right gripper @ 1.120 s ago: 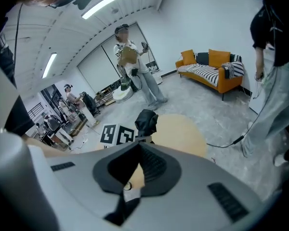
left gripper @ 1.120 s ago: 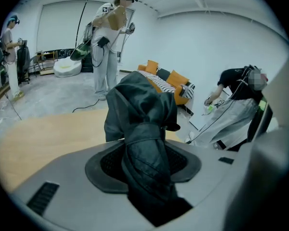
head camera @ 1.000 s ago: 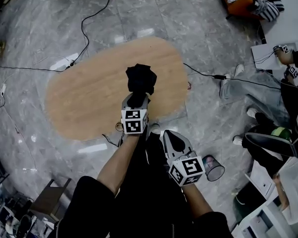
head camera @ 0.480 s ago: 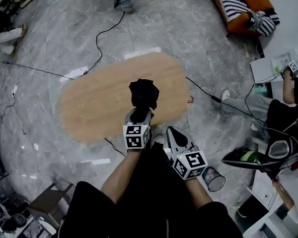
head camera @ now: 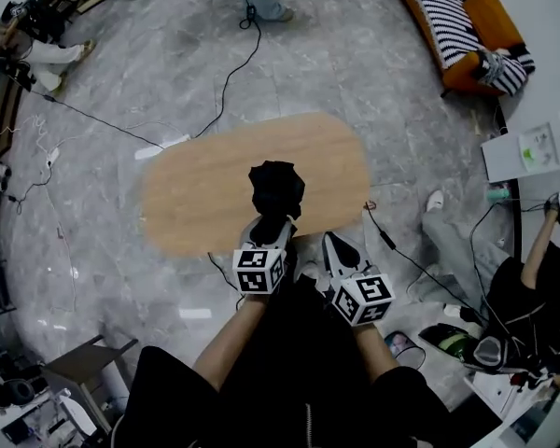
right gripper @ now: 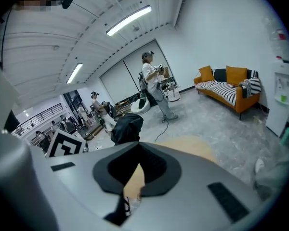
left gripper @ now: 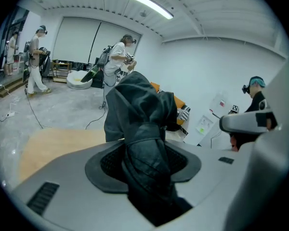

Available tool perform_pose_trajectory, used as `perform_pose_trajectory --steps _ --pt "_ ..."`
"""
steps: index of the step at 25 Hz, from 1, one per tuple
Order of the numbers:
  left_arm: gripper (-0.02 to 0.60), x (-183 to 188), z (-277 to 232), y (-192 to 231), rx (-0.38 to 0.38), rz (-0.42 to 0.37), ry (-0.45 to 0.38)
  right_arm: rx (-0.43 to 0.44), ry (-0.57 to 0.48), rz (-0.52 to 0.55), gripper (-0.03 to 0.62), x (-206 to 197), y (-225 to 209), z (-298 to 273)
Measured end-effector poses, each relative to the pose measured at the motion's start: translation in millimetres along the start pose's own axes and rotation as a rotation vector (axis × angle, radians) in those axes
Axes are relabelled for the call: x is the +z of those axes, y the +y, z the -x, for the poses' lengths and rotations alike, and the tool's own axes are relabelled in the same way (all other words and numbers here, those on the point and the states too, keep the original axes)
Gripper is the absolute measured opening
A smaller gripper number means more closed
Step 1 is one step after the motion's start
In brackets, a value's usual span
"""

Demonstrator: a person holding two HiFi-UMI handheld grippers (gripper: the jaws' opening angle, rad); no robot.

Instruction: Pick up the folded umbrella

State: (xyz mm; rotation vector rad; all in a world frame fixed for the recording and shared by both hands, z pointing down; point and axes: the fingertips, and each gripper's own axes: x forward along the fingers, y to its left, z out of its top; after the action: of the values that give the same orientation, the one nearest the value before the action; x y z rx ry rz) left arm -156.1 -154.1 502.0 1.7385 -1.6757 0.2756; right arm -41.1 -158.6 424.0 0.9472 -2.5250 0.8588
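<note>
The folded black umbrella [head camera: 276,187] hangs in the air above the oval wooden table [head camera: 196,189], bunched fabric end pointing away from me. My left gripper [head camera: 273,220] is shut on its lower part. In the left gripper view the dark fabric of the umbrella [left gripper: 142,129] fills the gap between the pads of the left gripper [left gripper: 143,153]. My right gripper [head camera: 334,247] is just to the right of the left one, shut, with nothing in it. In the right gripper view the right gripper [right gripper: 138,165] has its pads meeting at the tips, and the umbrella [right gripper: 126,127] shows beyond to the left.
Cables [head camera: 229,73] run over the grey marble floor round the table. An orange sofa [head camera: 453,26] with striped cushions stands at the back right. A person [head camera: 532,287] sits at the right by a white desk [head camera: 537,147]. A low stool [head camera: 84,371] is at the lower left.
Both grippers have risen, and the umbrella has gone up with the left one, farther above the table. The right gripper has drawn closer to the left one.
</note>
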Motion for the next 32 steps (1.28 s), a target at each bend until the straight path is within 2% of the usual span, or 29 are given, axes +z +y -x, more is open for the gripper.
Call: perform_pose_trajectory --steps 8,17,23,32 --pt "0.201 2.0 50.6 -2.5 0.031 0.001 -0.058 0.097 -0.007 0.063 0.009 5.8 35.7 7.4" --pt "0.202 -9.3 110.8 -1.9 0.091 0.056 -0.151 0.182 -0.021 0.150 0.009 9.1 60.5 25.8" --pt "0.202 -30.2 139.0 11.4 0.116 0.075 -0.155 0.220 -0.017 0.189 0.009 -4.8 85.8 35.9" --pt "0.202 -40.5 145.3 19.0 0.119 0.097 -0.141 0.241 -0.002 0.186 0.009 -13.6 94.3 37.5"
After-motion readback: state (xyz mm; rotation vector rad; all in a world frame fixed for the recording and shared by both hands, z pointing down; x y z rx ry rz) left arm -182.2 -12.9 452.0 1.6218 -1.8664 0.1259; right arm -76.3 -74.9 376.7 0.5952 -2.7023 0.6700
